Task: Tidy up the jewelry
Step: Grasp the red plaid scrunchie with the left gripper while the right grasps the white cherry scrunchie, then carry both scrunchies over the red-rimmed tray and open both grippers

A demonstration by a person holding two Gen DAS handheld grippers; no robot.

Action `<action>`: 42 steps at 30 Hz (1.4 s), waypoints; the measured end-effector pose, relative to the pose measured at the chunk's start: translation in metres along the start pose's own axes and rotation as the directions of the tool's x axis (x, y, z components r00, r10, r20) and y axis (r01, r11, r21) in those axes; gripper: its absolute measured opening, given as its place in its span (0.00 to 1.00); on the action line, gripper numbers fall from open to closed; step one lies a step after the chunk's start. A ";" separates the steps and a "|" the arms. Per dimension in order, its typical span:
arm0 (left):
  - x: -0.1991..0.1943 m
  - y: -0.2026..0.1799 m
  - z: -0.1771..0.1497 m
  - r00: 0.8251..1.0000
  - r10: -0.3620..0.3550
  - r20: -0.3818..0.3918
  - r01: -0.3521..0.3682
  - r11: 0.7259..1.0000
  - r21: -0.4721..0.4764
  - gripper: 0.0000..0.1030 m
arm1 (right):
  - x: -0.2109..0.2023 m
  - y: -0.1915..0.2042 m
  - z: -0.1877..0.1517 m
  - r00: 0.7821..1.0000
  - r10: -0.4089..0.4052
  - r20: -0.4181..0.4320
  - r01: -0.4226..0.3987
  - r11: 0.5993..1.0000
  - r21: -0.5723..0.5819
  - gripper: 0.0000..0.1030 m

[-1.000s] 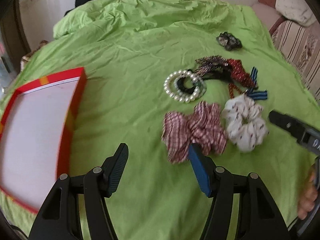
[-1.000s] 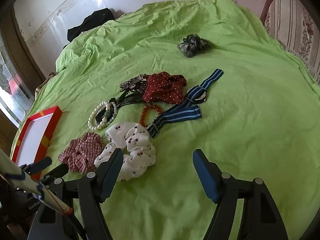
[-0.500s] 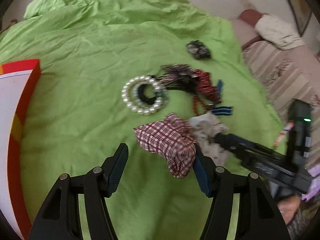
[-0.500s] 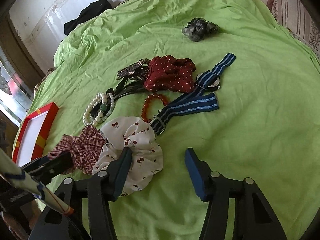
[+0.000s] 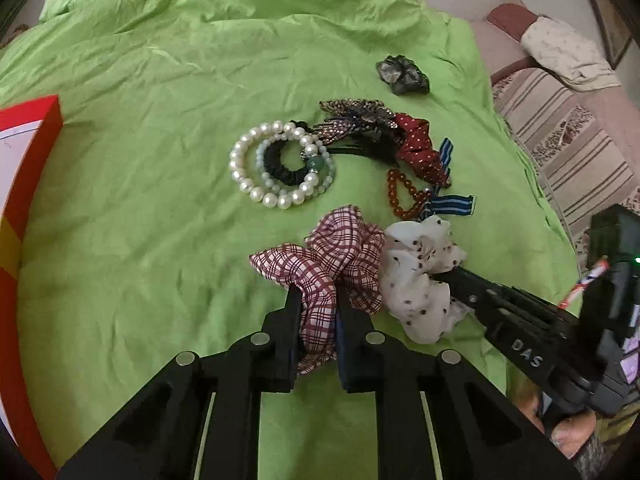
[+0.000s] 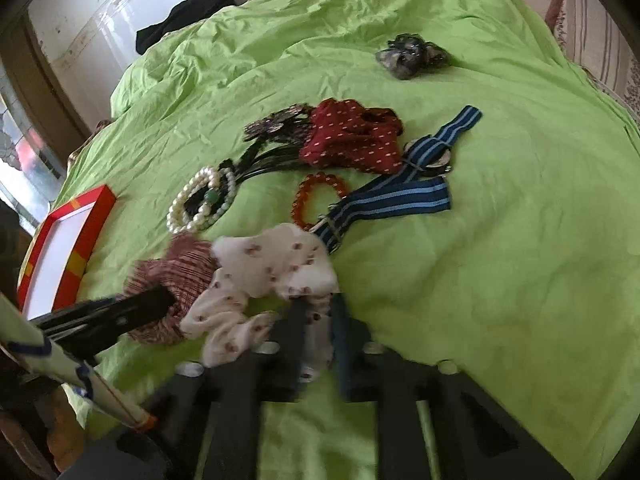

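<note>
Left gripper [image 5: 316, 312] has just been closing, its fingers [image 5: 290, 320] now clamped on the plaid scrunchie [image 5: 332, 256]; cloth bunched between the pads, lower part of the scrunchie hidden behind the finger bases; right gripper [image 6: 318, 320] has just been closing too, fingers [image 6: 298, 316] together on a fold of the white scrunchie [image 6: 264, 272], though that view is motion-blurred and the pinch point is hard to make out; the two scrunchies touch each other, lying on the green bedsheet [image 5: 140, 220] near the cameras; in the left view the right gripper's tip disappears into the white cloth; in the right view the left gripper [image 6: 160, 298] pokes into the plaid one, its body cut off at the left edge; a striped stick-like thing [image 6: 80, 372] crosses the lower left corner, cannot tell what it is; pearl bracelet [image 5: 276, 166] just beyond the scrunchies, a dark hair tie [image 5: 288, 164] inside its ring, partly hidden; amber bead bracelet [image 6: 318, 200] beside the blue striped watch strap [image 6: 392, 200], the strap overlapping its edge; watch face mostly covered by the strap; red dotted scrunchie [image 6: 352, 140] touching a dark beaded hair clip [image 6: 280, 124], detail unclear; grey scrunchie [image 6: 412, 56] well apart, farther up the bed; red box lid [image 6: 64, 248] at the left, cut off by the frame in both views; part of a hand [image 5: 568, 432] at lower right of the left view, mostly out of frame; black cloth [image 6: 188, 12] at the far bed edge, unclear what.
</note>
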State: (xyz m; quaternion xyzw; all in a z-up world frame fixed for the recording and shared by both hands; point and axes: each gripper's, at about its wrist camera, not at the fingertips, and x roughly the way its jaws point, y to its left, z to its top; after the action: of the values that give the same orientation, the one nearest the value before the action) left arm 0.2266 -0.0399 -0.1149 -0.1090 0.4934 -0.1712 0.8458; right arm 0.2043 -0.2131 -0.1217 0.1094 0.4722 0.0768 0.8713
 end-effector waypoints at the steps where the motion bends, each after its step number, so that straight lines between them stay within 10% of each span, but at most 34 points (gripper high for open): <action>1: -0.007 -0.002 -0.002 1.000 0.014 0.018 -0.014 1.000 0.010 0.13 | -0.004 0.001 0.000 1.000 0.006 0.008 -0.006 1.000 -0.003 0.07; 12: -0.135 0.023 -0.021 0.959 0.198 0.205 -0.195 0.980 -0.035 0.13 | -0.075 0.054 0.002 0.992 0.067 0.107 -0.052 0.989 -0.138 0.07; 17: -0.166 0.081 -0.029 0.897 0.378 0.229 -0.347 0.923 -0.164 0.13 | -0.083 0.093 0.002 0.990 0.120 0.078 -0.102 0.975 -0.196 0.07; 22: -0.185 0.146 -0.039 0.799 0.570 0.191 -0.510 0.811 -0.287 0.13 | -0.078 0.136 0.002 0.980 0.197 0.011 -0.189 0.956 -0.223 0.07; 33: -0.218 0.238 -0.084 0.717 0.686 0.127 -0.552 0.669 -0.497 0.13 | -0.025 0.270 -0.007 0.860 0.464 -0.211 -0.501 0.846 -0.183 0.07; 42: -0.221 0.257 -0.098 0.692 0.707 0.146 -0.554 0.649 -0.521 0.21 | 0.035 0.296 -0.041 0.903 0.335 -0.271 -0.402 0.881 -0.249 0.07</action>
State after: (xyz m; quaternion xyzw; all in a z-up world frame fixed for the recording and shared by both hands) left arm 0.0873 0.2821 -0.0777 -0.1415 0.3726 0.2756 0.8748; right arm 0.1804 0.0855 -0.0938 0.0552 0.5188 0.3240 0.7892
